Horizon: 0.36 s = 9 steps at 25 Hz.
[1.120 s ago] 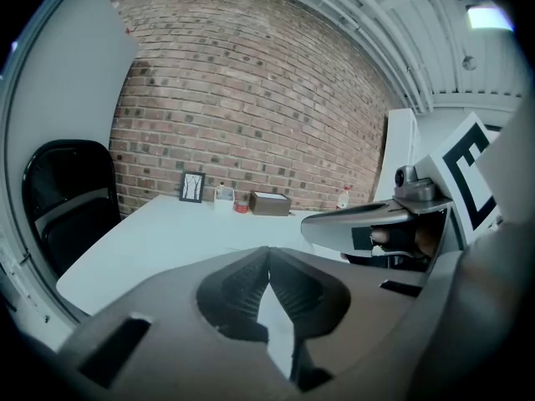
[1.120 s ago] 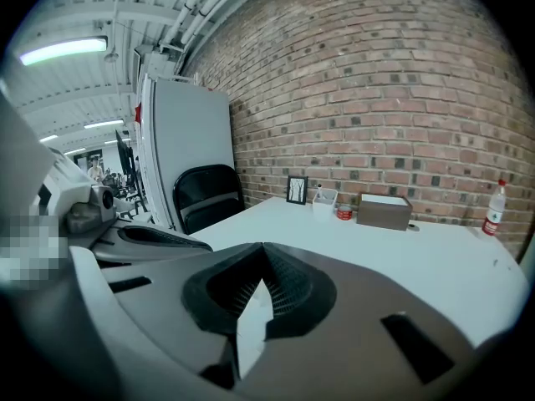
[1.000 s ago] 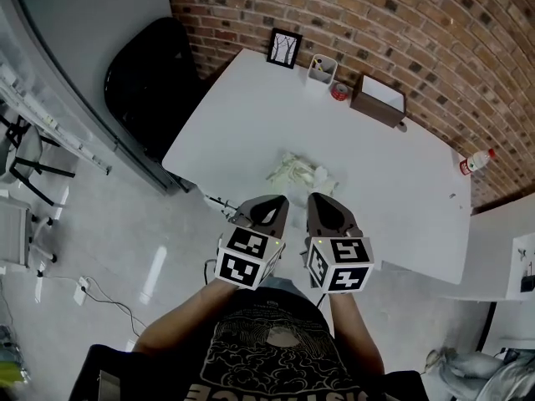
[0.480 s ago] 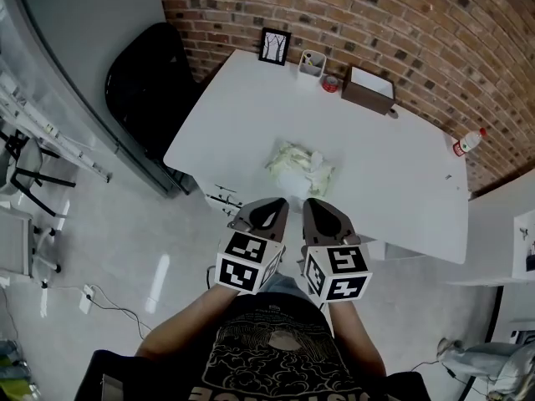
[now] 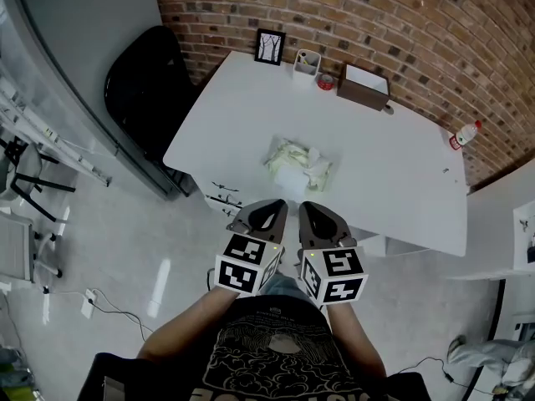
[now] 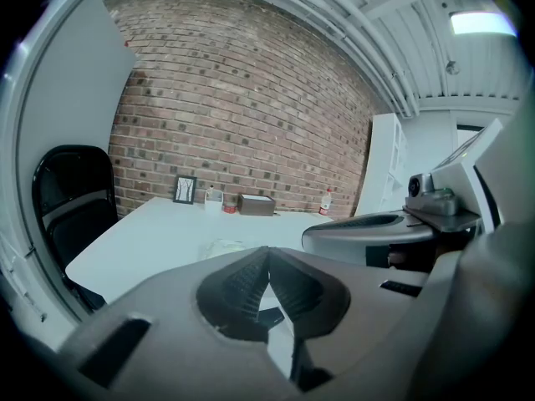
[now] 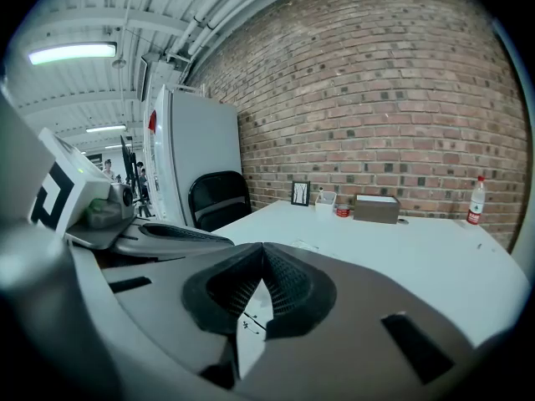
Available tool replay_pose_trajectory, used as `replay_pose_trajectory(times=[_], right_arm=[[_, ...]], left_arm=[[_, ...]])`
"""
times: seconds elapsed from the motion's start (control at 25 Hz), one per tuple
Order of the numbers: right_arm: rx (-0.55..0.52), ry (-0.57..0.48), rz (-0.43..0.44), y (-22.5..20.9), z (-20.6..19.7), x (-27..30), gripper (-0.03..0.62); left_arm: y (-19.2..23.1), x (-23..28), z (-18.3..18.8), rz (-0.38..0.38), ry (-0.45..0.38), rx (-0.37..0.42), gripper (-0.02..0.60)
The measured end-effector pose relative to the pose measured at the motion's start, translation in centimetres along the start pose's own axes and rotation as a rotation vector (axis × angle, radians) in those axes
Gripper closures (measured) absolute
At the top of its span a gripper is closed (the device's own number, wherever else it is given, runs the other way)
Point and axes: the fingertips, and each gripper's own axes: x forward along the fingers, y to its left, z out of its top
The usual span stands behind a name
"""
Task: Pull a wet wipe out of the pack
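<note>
A pale green wet wipe pack (image 5: 297, 164) with a crumpled white wipe at its top lies near the front edge of the white table (image 5: 393, 174). My left gripper (image 5: 270, 206) and right gripper (image 5: 309, 208) hang side by side short of the table edge, just below the pack and apart from it. Both are shut with nothing between the jaws. In the left gripper view the shut left gripper (image 6: 267, 252) points at the pack (image 6: 221, 246), small and far off. The right gripper (image 7: 262, 248) shows closed jaws too.
Along the brick wall stand a framed picture (image 5: 269, 47), a white holder (image 5: 307, 62), a small red item (image 5: 325, 81) and a brown box (image 5: 363, 88). A bottle (image 5: 465, 134) stands at the far right edge. A black chair (image 5: 146, 90) is left of the table.
The table and pack have slid slightly up and left in the head view. Both grippers stay shut, side by side, a little lower in the frame.
</note>
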Motion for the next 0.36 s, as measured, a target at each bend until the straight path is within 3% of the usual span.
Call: replay_pose_trajectory(times=[0.36], right_arm=[[0.0, 0.0, -0.003, 0.36, -0.12, 0.0, 0.577]], left_arm=[[0.11, -0.23, -0.01, -0.004, -0.002, 0.006, 0.569]])
